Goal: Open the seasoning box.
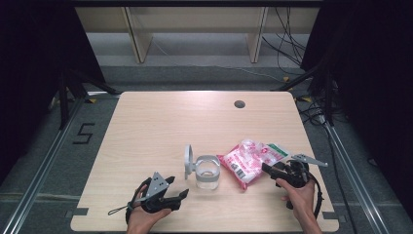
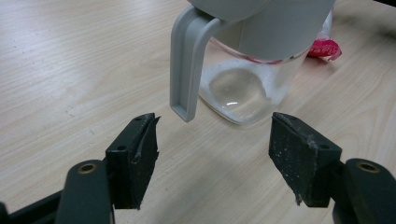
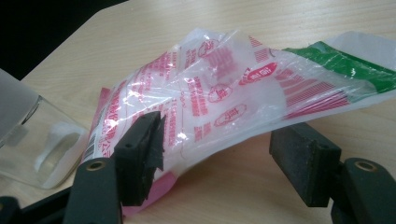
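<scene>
A clear glass jar (image 1: 207, 174) stands near the table's front edge, its grey lid (image 1: 188, 161) swung open to the left. In the left gripper view the jar (image 2: 243, 88) and its grey lid arm (image 2: 183, 70) are just ahead of my left gripper (image 2: 214, 120), which is open and holds nothing. In the high view the left gripper (image 1: 178, 186) lies left of the jar. A pink, white and green plastic bag (image 1: 251, 161) lies right of the jar. My right gripper (image 1: 267, 169) is open at the bag's near edge; the bag (image 3: 224, 79) droops between the jaws, unpressed.
A round cable hole (image 1: 239, 104) sits near the table's far edge. The light wooden table (image 1: 160, 122) has bare room to the left and far side. Cables run over the floor at the back right. The jar's wall (image 3: 51, 144) stands left of the bag.
</scene>
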